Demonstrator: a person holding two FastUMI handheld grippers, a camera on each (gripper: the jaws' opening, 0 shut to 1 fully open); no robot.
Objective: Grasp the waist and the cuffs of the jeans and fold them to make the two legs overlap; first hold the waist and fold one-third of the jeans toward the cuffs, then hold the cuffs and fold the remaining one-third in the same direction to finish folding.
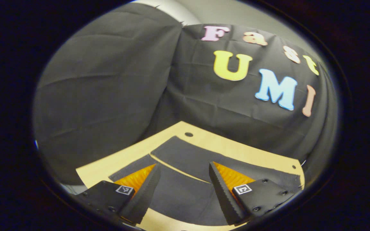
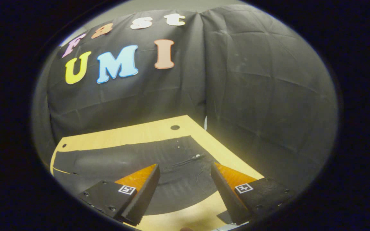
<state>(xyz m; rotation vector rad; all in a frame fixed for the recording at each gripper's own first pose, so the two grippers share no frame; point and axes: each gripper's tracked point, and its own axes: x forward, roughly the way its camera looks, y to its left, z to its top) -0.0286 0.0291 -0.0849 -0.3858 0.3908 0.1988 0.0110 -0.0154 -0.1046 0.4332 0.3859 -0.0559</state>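
The left claw (image 1: pixel 184 184) hangs spread wide above the cuff end of the jeans (image 1: pixel 185 192), nothing between its fingers. The right claw (image 2: pixel 185 186) is spread just as wide, hovering over the waist end, also holding nothing. Both look poised for a first grasp, not in the middle of one.

The jeans lie flat on the wooden table (image 1: pixel 223 144), dark cloth against pale wood. In the left gripper view the two legs run side by side with a thin strip of table showing between them — so the legs do not yet overlap. In the right gripper view the waist end (image 2: pixel 178 166) shows a seam and what look like small metal studs, near the table's right edge.

Judging from this, the task is at its start: the garment is laid out lengthwise so that one claw can take the waist and the other the cuffs at once. That spacing makes sense — gripping both ends lets one leg swing over the other without the cloth bunching. The wide jaws suit thick, doubled denim, though flat-lying fabric may be hard to pinch cleanly.
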